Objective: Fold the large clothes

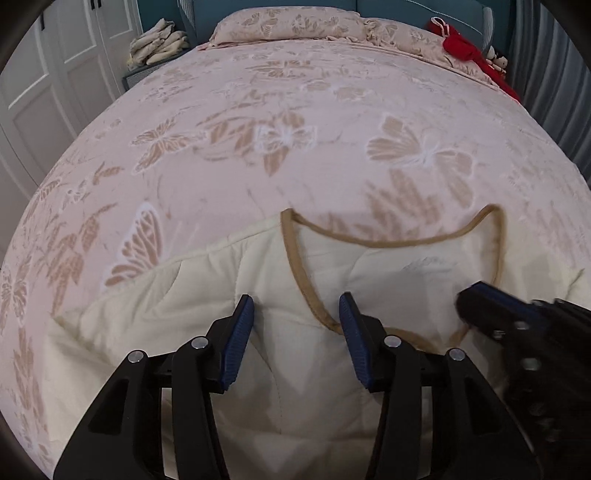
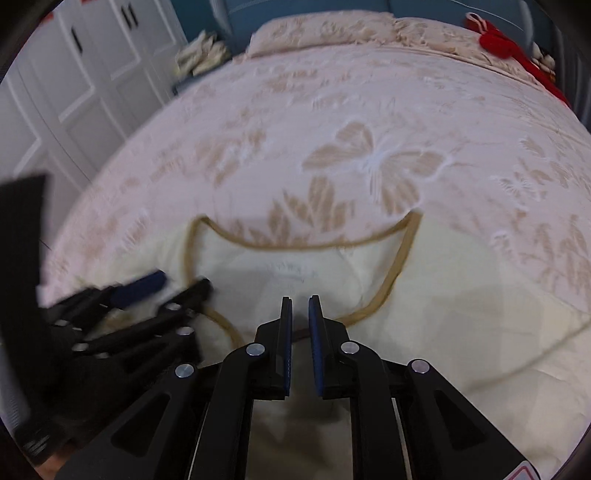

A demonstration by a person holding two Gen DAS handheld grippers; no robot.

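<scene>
Bedspread: pale pink with tan butterflies and leaves, covers the whole bed.
Pillow: same pink butterfly print, lies at the head of the bed against the headboard.
Headboard: teal-blue, behind the pillow.
Red fabric: bright red heap with a pale strap, at the bed's far right corner.
Folded pile: cream cloths stacked on a small stand beside the bed's far left side.
Wardrobe: white panelled doors with dark handles, along the left wall.
Curtain: grey, pleated, at the right edge; possibly a ribbed wall panel instead.
</scene>
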